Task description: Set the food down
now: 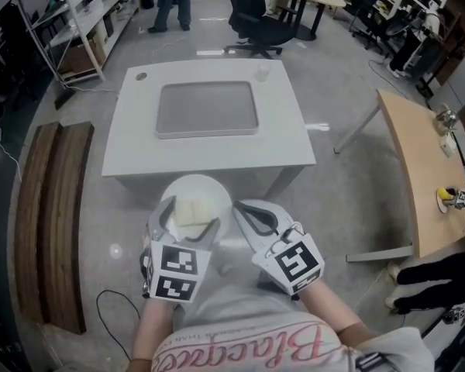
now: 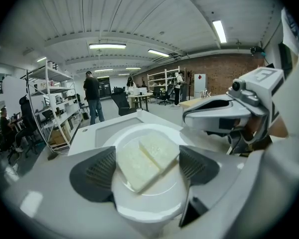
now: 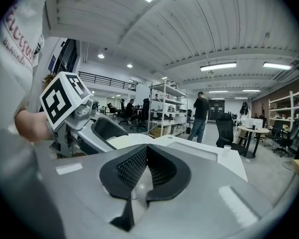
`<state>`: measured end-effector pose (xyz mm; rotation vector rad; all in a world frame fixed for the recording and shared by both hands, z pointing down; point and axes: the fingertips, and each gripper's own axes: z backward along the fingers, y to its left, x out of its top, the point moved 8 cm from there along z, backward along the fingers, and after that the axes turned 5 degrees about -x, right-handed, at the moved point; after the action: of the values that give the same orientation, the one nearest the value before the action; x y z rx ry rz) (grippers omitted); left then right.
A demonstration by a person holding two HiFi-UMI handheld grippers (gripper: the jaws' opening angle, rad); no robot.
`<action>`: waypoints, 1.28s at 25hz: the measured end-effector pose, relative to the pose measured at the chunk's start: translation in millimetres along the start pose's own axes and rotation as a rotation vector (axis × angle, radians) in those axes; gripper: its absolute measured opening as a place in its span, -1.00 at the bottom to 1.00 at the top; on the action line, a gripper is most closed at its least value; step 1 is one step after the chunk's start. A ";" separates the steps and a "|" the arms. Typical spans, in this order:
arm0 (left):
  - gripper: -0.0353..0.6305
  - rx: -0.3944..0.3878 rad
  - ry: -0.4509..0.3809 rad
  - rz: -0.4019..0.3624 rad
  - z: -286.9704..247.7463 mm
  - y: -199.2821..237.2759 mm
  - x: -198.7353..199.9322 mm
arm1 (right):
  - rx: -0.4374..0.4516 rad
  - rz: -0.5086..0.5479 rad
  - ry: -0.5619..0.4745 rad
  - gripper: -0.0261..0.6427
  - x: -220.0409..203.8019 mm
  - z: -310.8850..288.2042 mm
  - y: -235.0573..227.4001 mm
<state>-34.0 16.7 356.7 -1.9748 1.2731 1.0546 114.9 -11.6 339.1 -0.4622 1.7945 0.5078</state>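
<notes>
The left gripper has its 2 jaws set wide apart. Their black ribbed pads press against the near sides of a round white plate, so the plate is clamped between them and juts forward past the jaw tips. On the plate, right between the jaws, lie 2 pale, flat, square-cut slices of food. One slice partly overlaps the other, and both sit toward the gripper end of the plate.

Just to the right of the left gripper, the right gripper points the same way at about the same level. Its 2 jaws are closed pad to pad, with nothing between them. The 2 grippers are close together but not touching, as far as the head view shows.

Ahead of both grippers stands a white rectangular table. The plate's far rim lies toward the table's near edge, though I cannot tell whether it reaches over the top. Farther ahead, in the middle of the tabletop, is a flat grey rectangular tray. A small white cup stands near the table's far right corner. Beyond the table and a little to the right is a black office chair. Well off to the left of the left gripper, a dark wooden bench lies on the concrete floor.
</notes>
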 end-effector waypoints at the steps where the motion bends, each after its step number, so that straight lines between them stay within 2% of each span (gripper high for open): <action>1: 0.30 -0.002 -0.001 0.000 -1.6 -0.1 1.0 | -0.004 -0.001 0.000 -0.92 -0.8 -1.1 -2.7; 6: 0.30 -0.006 0.020 0.016 -5.7 5.6 3.9 | -0.015 -0.009 -0.001 -0.92 -0.5 -7.5 -10.2; 17: 0.30 -0.008 0.010 0.002 -35.1 22.8 19.3 | -0.038 -0.032 -0.015 -0.92 0.0 -30.3 -35.2; 25: 0.30 -0.022 0.002 0.015 -76.1 61.4 37.4 | -0.061 -0.029 0.014 -0.92 7.3 -63.3 -62.0; 32: 0.30 -0.041 0.015 -0.015 -114.2 93.3 55.6 | -0.066 -0.034 0.021 -0.92 14.1 -107.1 -87.0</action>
<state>-70.5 -136.3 367.3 -2.0232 1.2513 1.0684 74.2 -144.1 343.1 -0.5446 1.7913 0.5420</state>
